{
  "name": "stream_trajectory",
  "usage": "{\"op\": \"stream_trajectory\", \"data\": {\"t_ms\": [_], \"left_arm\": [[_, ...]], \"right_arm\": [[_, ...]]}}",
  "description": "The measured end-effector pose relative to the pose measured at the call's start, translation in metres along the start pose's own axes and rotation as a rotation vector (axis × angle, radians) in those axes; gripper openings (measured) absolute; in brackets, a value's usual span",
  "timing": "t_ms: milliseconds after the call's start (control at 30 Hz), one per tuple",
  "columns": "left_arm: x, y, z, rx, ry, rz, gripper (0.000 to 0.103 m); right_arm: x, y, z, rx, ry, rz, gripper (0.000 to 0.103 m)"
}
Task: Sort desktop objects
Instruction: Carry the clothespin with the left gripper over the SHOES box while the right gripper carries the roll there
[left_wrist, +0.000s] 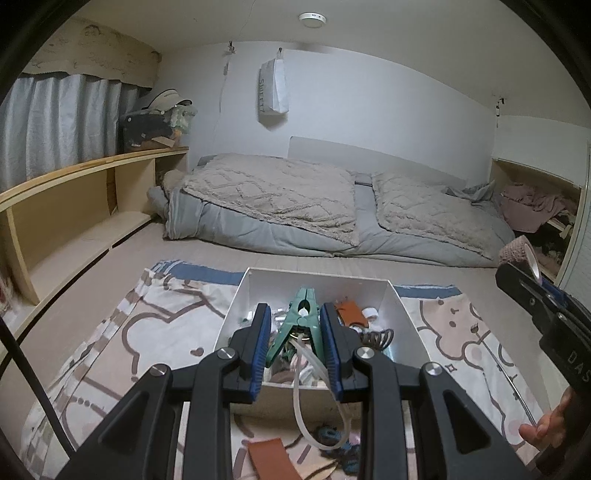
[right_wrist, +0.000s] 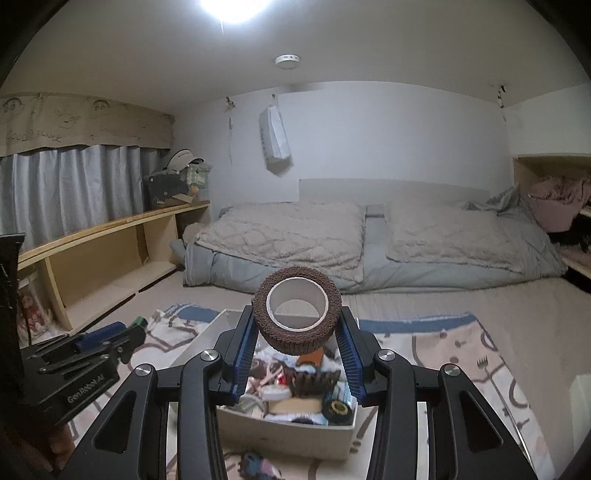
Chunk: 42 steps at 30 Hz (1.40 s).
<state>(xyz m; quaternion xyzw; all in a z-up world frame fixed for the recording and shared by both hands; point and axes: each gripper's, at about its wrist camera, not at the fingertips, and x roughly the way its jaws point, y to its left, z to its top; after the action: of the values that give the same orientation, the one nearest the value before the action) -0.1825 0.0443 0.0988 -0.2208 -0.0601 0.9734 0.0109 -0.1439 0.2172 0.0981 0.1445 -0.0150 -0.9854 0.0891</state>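
Ridged green plastic clip (left_wrist: 300, 325), fuzzy brown ring-shaped roll (right_wrist: 296, 311).

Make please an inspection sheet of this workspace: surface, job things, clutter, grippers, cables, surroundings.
Surface: patterned cloth on the floor.
Job's things: white box full of small items; green clip; brown tape roll.
Clutter: brown strip and tangled bits before the box.
Grippers: left gripper shut on the clip; right gripper shut on the roll.
Cables: clear tube hangs by the clip.
Surroundings: bedding, wooden shelf, curtain.
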Motion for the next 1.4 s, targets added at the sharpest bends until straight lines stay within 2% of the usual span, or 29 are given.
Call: {"op": "stream_trajectory", "data": {"t_ms": [333, 667, 1133, 1267, 1400], "left_arm": [[0.022, 0.001, 0.038, -0.021, -0.038, -0.016, 0.027], [0.060, 0.004, 0.050, -0.007, -0.027, 0.001, 0.027], [0.142, 0.014, 0.015, -0.007, 0.122, 0.043, 0.027], [0.159, 0.014, 0.004, -0.015, 0.159, 0.030, 0.027], [0.174, 0.010, -0.007, 0.002, 0.193, 0.032, 0.023]], "right_arm": [[0.025, 0.002, 0.018, 0.026, -0.003, 0.022, 0.043], [0.059, 0.005, 0.017, 0.024, 0.027, 0.045, 0.043], [0.112, -0.016, -0.020, 0.068, 0.172, 0.026, 0.043], [0.120, -0.020, -0.029, 0.065, 0.202, 0.012, 0.043], [0.130, -0.023, -0.037, 0.079, 0.238, 0.010, 0.043]]}}
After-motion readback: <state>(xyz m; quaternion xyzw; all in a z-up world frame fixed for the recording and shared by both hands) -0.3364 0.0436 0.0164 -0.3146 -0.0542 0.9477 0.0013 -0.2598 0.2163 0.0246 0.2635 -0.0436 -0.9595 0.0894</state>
